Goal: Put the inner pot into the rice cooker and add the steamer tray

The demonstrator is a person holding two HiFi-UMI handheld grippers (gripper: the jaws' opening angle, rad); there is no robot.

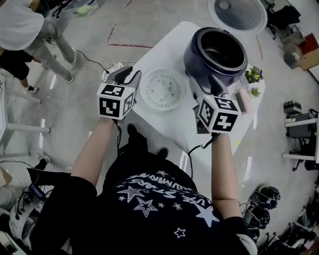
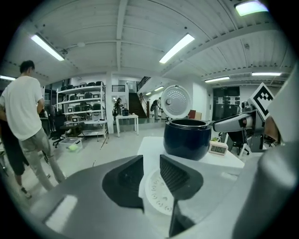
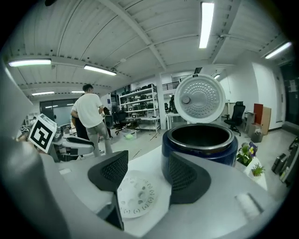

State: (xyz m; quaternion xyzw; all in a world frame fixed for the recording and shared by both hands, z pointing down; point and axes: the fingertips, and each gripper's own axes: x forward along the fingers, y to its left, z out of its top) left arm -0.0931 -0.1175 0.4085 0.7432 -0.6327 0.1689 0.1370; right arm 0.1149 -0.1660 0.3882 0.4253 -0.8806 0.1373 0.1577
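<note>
Left gripper hangs on the near left of the rice cooker, well short of it. Its jaws stand a narrow way apart and hold nothing. Right gripper is held just in front of the rice cooker's near wall, with its jaws spread wider and likewise empty; whether a jaw touches the wall cannot be told.

Beyond both pairs of jaws, the steamer tray lies flat on the white table, a pale round disc with small holes. It sits just left of the rice cooker and apart from both grippers.

The rice cooker is dark blue and stands upright with a silvery rim round a dark hollow. Whether the inner pot sits inside cannot be made out. Its lid is thrown back behind it, the dotted underside showing.

At the rice cooker's right are a small clock and some potted plants. Far off to the rice cooker's left, a person in a white shirt stands on the floor.
</note>
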